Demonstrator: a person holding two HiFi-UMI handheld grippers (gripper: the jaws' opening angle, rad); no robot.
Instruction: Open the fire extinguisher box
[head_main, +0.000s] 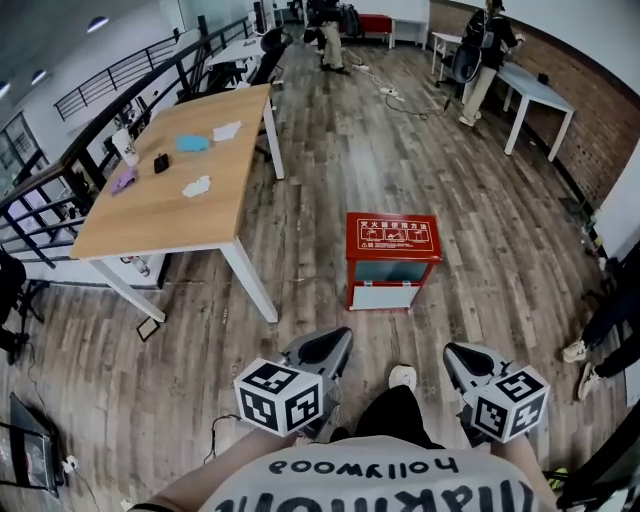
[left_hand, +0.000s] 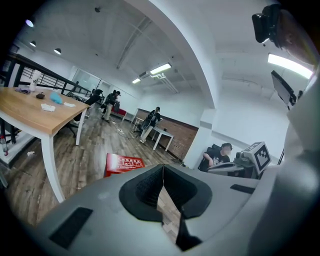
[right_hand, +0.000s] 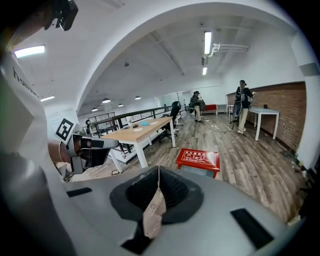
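Sitting on wooden floor, fire extinguisher box is closed.

A long light wooden table with white legs is seen at the left, on a grey-brown wood plank floor. On its top are laid a blue cloth, a crumpled white cloth, another white cloth, a small black object, a purple item and a white cup. A black metal railing is set just behind it. At the upper right, a white table is placed near a red brick wall, with a standing person in dark clothes beside it.
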